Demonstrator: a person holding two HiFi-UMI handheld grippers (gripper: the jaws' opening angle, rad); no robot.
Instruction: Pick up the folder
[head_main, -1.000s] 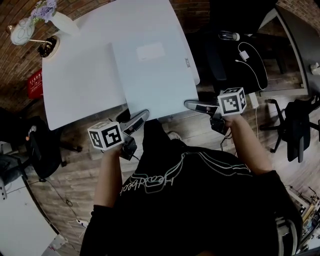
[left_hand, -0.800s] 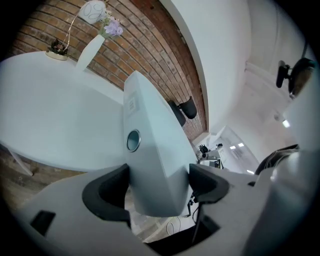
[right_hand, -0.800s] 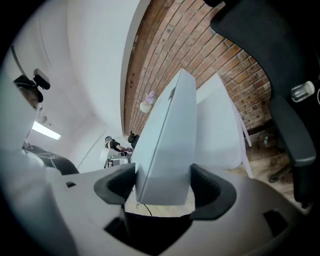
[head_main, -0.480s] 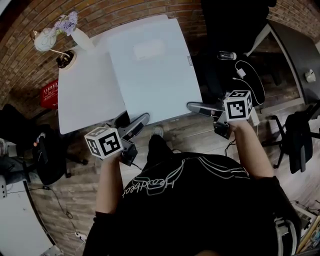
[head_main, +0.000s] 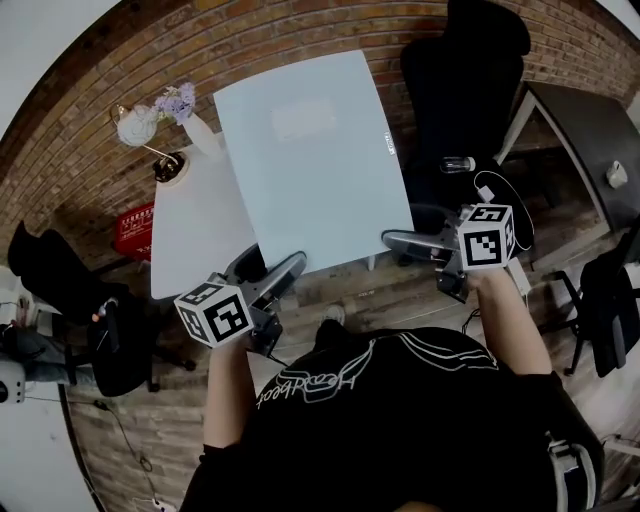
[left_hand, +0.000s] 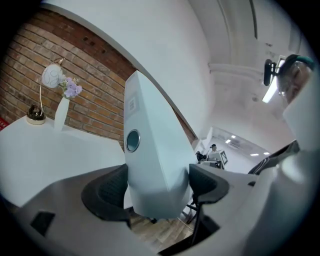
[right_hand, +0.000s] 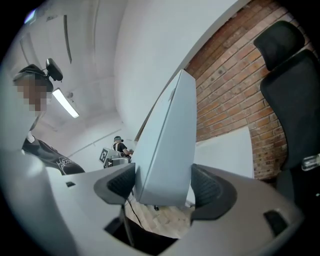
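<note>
Head view: we're looking steeply down past our own chest (head_main: 400, 420) onto the folder (head_main: 315, 150), the table (head_main: 190, 230) and the brick wall (head_main: 300, 35). Left gripper view: we sit low, right behind the jaws, angled up along the folder's near corner, vase (left_hand: 61, 112) off to the left. Right gripper view: just as close at the other corner, chair (right_hand: 292, 85) on the right. All three share folder, table and brick wall.
</note>
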